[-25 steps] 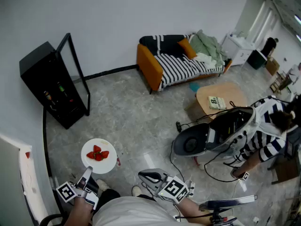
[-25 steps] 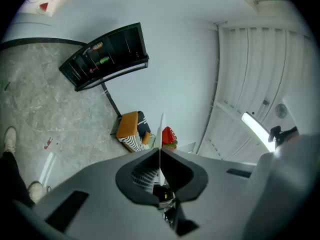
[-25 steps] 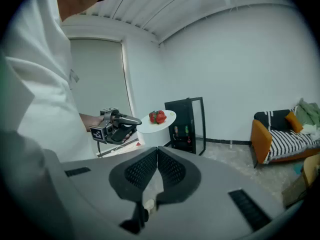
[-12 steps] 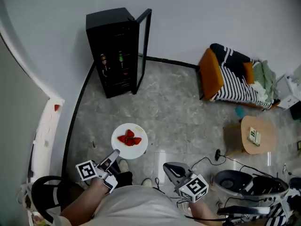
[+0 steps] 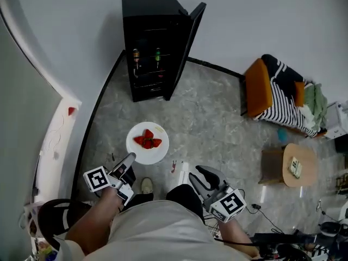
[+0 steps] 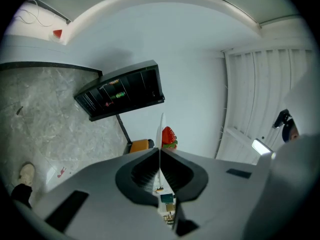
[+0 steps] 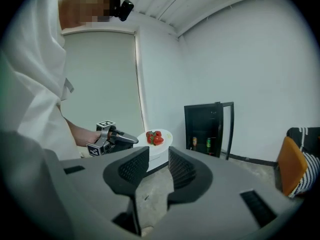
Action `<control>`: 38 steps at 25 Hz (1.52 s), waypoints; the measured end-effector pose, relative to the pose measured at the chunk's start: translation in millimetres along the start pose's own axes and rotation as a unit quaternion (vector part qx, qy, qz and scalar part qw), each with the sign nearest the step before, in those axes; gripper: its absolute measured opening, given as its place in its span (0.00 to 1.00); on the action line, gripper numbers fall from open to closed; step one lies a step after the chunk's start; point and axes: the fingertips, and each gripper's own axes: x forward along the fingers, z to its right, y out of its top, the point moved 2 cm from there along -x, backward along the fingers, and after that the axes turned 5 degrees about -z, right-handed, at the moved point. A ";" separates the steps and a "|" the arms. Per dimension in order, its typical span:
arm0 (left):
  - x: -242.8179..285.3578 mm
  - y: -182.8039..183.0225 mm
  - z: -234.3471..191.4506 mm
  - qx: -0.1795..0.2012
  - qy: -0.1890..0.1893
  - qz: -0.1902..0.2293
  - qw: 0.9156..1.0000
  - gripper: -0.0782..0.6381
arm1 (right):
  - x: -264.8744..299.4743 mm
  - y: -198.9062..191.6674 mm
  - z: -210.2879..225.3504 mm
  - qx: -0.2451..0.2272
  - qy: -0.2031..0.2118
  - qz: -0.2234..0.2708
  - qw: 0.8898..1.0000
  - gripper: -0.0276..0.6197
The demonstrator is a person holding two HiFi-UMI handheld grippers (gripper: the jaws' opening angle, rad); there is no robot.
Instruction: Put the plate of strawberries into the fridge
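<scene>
Our left gripper (image 5: 129,160), lower left of the head view, clamps the rim of the round white plate (image 5: 157,153) carrying red strawberries (image 5: 148,141), mid-frame below the open black fridge (image 5: 152,42) at top; our right gripper (image 5: 200,176) holds its jaws apart, empty.

floor (image 5: 212,124): grey marbled stone | walls (image 5: 261,15): plain white, black skirting (image 5: 215,67) along the base, curved white wall (image 5: 27,75) at left | sofa (image 5: 269,91): orange, black-and-white striped cover, against the wall, green cloth (image 5: 314,99) at 1 end | low wooden table (image 5: 291,165): near the sofa | ceiling (image 7: 200,4): white, ribbed
</scene>
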 end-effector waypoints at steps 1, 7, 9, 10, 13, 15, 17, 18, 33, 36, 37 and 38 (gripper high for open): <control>2.0 10.9 -1.8 0.001 -0.001 0.007 1.000 0.14 | 7.0 3.3 3.1 -0.002 0.000 -0.003 1.000 0.22; 43.4 49.1 -20.7 -0.008 0.008 0.030 0.999 0.14 | 33.8 7.3 53.8 -0.001 0.009 -0.030 1.000 0.22; 71.5 60.6 -22.7 -0.011 0.006 0.031 0.999 0.14 | 48.2 8.6 81.1 0.003 0.020 -0.032 0.999 0.22; 85.5 67.3 -23.5 -0.013 0.007 0.034 0.999 0.14 | 56.4 11.1 96.0 0.004 0.026 -0.032 0.999 0.22; 129.0 94.1 -23.6 -0.018 0.005 0.055 0.998 0.14 | 78.7 30.5 147.0 -0.002 0.042 -0.024 0.999 0.22; 159.3 113.4 -22.9 -0.024 0.008 0.074 0.997 0.14 | 89.3 47.3 182.6 -0.013 0.055 -0.019 0.998 0.22; 188.2 133.0 -21.7 -0.026 0.013 0.091 0.995 0.14 | 98.0 61.5 216.4 -0.023 0.068 -0.015 0.997 0.22; 201.8 142.6 -20.5 -0.024 0.014 0.099 0.995 0.14 | 101.5 67.4 232.1 -0.026 0.074 -0.013 0.997 0.22; 344.4 296.5 -89.7 -0.027 0.061 0.169 0.983 0.14 | 170.6 83.9 365.2 0.000 0.091 -0.034 0.995 0.22; 369.5 337.2 -120.7 -0.023 0.084 0.170 0.982 0.14 | 190.7 93.4 389.9 0.005 0.070 -0.044 0.997 0.22; 377.8 350.2 -129.3 -0.026 0.089 0.172 0.981 0.14 | 197.2 97.2 397.5 0.009 0.061 -0.048 0.997 0.22; 385.8 363.8 -137.1 -0.029 0.093 0.174 0.980 0.14 | 203.8 102.7 404.4 0.012 0.054 -0.052 0.997 0.22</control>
